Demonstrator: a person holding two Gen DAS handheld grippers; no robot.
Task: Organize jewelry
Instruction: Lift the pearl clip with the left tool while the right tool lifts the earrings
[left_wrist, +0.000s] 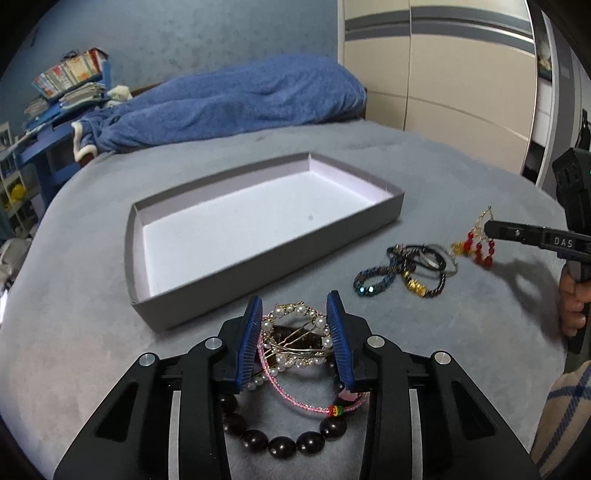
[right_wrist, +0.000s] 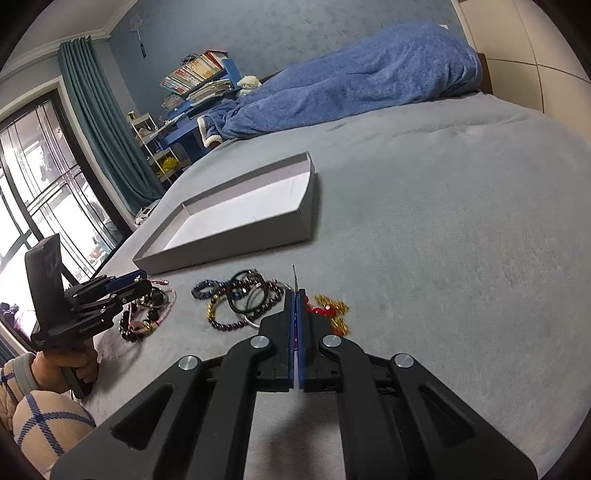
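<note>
Left claw: standing open, its blue pads straddling the pearl bracelet but not yet pinching it.
Right claw: pressed shut on the thin gold wire of the red bead ornament, which is hanging partly off the bed cover.
Tray: lying empty on the bed cover, just beyond both heaps of jewelry.
Pearl bracelet: sitting on top of a pile with a pink beaded strand and a dark wooden bead bracelet; it is looking light and fairly stiff on its gold wire frame, so a squeeze across the ring should be holding.
Pink beaded strand: looking limp and likely to be dragging along if snagged.
Dark wooden bead bracelet: probably the heaviest piece, round beads likely rolling under the pads; taking it between two beads seems safer.
Red bead ornament: looking delicate, the wire likely bending under hard pressure.
Tangled hair ties and bracelets: lying between the two claws, loops overlapping, so one lift may be pulling several.
</note>
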